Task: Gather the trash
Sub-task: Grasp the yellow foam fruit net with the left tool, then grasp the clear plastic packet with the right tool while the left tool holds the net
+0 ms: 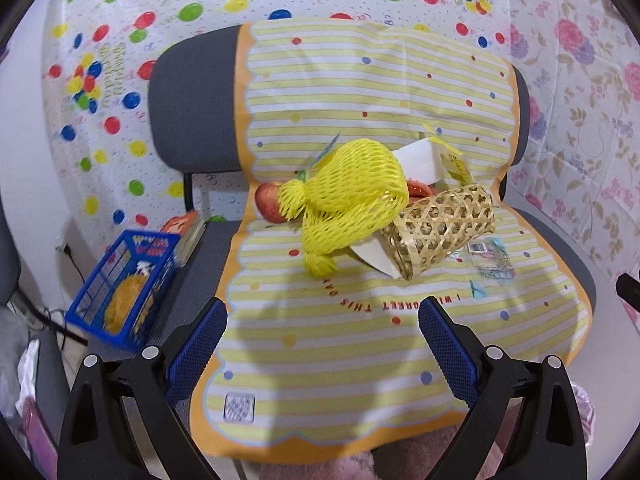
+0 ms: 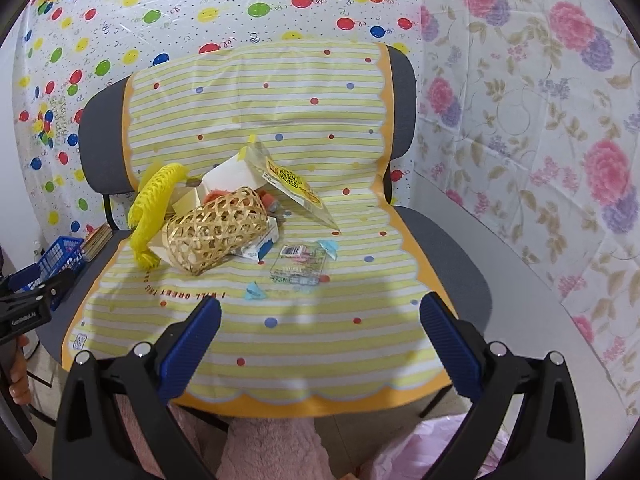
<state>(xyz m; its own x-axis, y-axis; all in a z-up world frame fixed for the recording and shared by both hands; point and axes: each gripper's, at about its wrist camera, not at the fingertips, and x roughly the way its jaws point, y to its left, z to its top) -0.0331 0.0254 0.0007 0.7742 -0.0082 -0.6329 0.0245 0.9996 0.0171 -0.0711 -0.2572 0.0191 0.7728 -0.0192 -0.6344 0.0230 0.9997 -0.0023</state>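
Trash lies heaped on a yellow-striped plastic sheet draped over a grey chair. Nearest, both the left hand-held gripper and the right hand-held gripper hover above the sheet's front edge, jaws spread wide, holding nothing. Beyond the right one, at 12 o'clock, lies a clear crumpled plastic wrapper with pale blue scraps beside it. Farther, at 11 o'clock, a woven bamboo basket lies tipped on its side, touching a yellow foam fruit net, white paper and a red apple. At 9 o'clock of the chair stands a blue wire basket.
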